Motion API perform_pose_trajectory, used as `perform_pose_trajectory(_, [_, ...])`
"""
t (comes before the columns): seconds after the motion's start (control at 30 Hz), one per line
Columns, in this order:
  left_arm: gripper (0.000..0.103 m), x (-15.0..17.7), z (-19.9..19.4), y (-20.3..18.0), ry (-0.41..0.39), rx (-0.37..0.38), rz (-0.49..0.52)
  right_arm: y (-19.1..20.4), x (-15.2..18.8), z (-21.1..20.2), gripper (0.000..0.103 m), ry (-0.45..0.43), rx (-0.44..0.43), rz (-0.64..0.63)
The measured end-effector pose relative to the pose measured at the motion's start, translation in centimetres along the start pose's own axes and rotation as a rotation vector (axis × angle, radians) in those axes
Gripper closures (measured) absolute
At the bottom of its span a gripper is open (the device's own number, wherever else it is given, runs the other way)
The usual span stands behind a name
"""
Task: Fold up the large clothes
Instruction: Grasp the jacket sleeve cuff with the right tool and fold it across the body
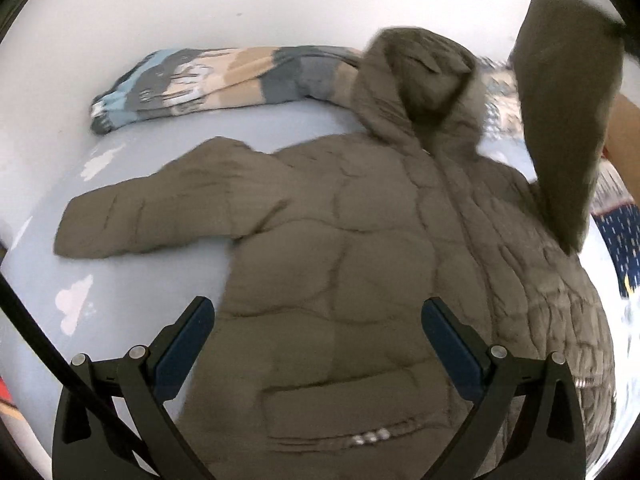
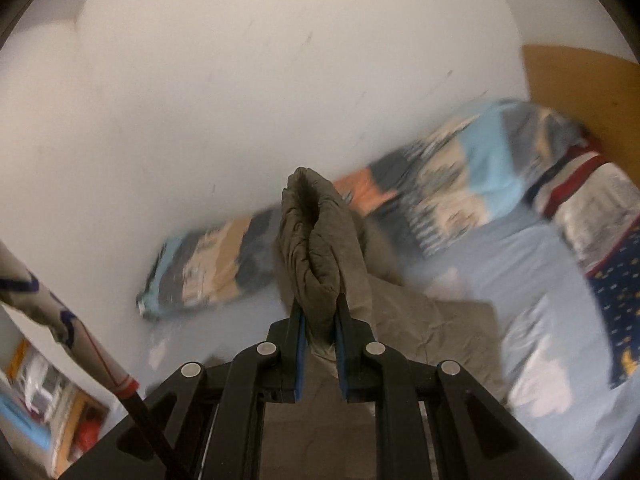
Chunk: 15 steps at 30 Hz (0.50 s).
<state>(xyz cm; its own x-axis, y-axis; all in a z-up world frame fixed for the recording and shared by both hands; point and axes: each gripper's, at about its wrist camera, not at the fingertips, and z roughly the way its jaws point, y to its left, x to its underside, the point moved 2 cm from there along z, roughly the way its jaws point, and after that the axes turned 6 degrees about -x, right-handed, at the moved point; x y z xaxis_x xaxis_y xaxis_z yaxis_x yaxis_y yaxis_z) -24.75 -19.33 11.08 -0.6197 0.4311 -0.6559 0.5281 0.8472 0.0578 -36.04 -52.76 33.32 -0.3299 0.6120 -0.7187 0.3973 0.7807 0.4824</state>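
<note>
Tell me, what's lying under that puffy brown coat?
Under the hooded puffer jacket lies a pale blue bedsheet printed with white clouds. Its hood overlaps a striped blanket. Whatever lies directly beneath the jacket's body is covered.

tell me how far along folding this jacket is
Done: the olive-brown quilted hooded jacket lies spread front-up on the pale blue cloud-print sheet. In hand: the right tool is clamped on one sleeve's cuff, which is raised off the bed; the left tool hangs open over the hem. Left: the other sleeve is stretched out flat, and the body and hood are unfolded.
</note>
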Motion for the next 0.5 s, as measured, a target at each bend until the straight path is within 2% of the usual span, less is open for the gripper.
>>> perform_pose_trajectory(0.27, [0.0,-0.8,0.1,5.1,0.007,-0.057,-0.146,3.4,10.9,13.2,0.09,0.247,0.025,-0.076])
perform_pose_trajectory(0.37, [0.0,-0.8,0.3,6.3,0.01,-0.07,-0.176,3.9,14.2,17.0,0.09,0.31,0.045,-0.087])
perform_pose_trajectory(0.5, [0.0,-1.1,1.1,7.1,0.027,-0.071,-0.202,3.3,16.5,20.1,0.09,0.346,0.014,-0.054])
